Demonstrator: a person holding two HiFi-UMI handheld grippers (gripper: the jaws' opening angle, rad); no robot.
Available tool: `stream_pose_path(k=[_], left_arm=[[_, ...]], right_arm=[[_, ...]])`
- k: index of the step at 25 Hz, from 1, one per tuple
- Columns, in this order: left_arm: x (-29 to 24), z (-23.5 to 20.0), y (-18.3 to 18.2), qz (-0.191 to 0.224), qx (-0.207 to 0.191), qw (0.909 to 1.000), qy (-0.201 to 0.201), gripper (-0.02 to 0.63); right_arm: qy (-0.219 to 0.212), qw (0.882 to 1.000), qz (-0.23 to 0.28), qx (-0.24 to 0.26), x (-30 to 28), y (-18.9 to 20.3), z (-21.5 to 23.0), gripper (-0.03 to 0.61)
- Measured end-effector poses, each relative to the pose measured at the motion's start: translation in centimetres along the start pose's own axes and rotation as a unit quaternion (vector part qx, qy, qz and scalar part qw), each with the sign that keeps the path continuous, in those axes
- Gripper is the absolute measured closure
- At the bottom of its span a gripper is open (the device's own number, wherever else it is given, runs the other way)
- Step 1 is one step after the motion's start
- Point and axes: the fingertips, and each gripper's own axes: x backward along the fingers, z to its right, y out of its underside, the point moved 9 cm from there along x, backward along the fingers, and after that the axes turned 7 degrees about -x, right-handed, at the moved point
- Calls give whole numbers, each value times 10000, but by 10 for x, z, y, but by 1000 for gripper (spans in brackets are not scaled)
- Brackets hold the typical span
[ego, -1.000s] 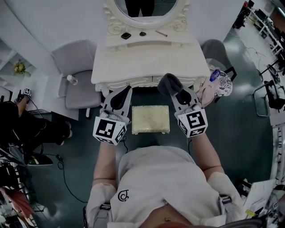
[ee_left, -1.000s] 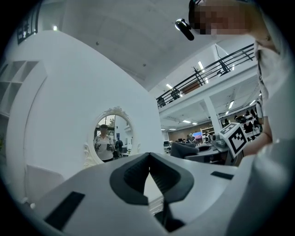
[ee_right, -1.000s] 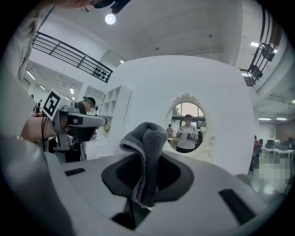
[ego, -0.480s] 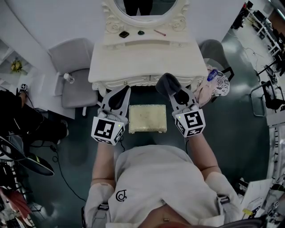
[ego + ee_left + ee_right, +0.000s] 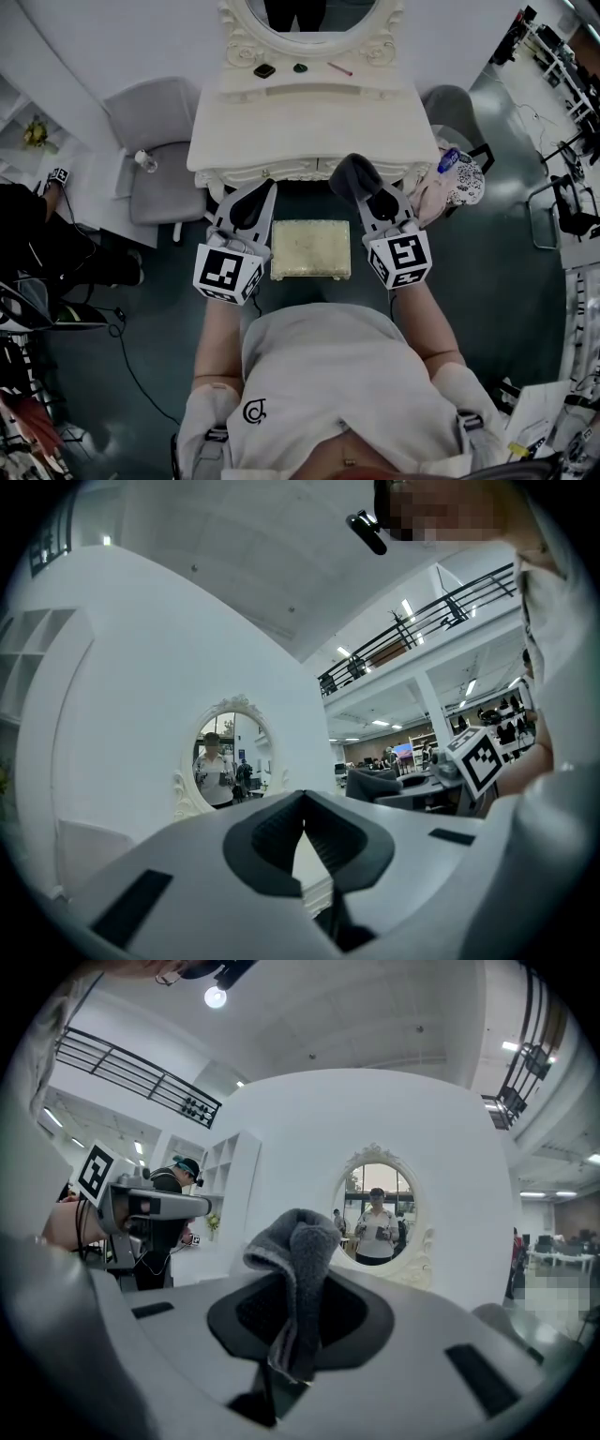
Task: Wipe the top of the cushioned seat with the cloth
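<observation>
- Head view: The cushioned seat (image 5: 310, 249) is a flat rectangle, cream in colour, with a bumpy top. It stands on the dark floor (image 5: 141, 337) just in front of a white table with curly carved edges. The tabletop (image 5: 309, 122) is smooth and pale, and a round mirror (image 5: 309, 11) stands at its back. A grey padded chair (image 5: 159, 141) is off to the left. The left gripper (image 5: 251, 202) and the right gripper (image 5: 375, 202) are grey plastic, one on each side of the seat. The soft dark grey cloth (image 5: 353, 176) sticks out of the right gripper, near the front edge of the tabletop. It does not touch the seat.
- Left gripper view: The fingers (image 5: 267, 832) have dark ribbed pads. Their tips are pressed together and nothing is between them. Past them are a white wall and the mirror (image 5: 230, 752) with its curly frame.
- Right gripper view: The fingers (image 5: 248, 1312) are pinching the cloth (image 5: 295, 1241). It is fuzzy, like a towel, and folded into a lump that stands up above the pads. The mirror (image 5: 375, 1213) is behind it.
</observation>
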Motion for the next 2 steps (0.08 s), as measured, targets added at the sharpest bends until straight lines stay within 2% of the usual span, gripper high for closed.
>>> stream_pose_path(k=[2], left_arm=[[-1,-1,0,-16,-2,10000,-3,601]], right_arm=[[3,10000,-12,-43,-2,1,0,515]])
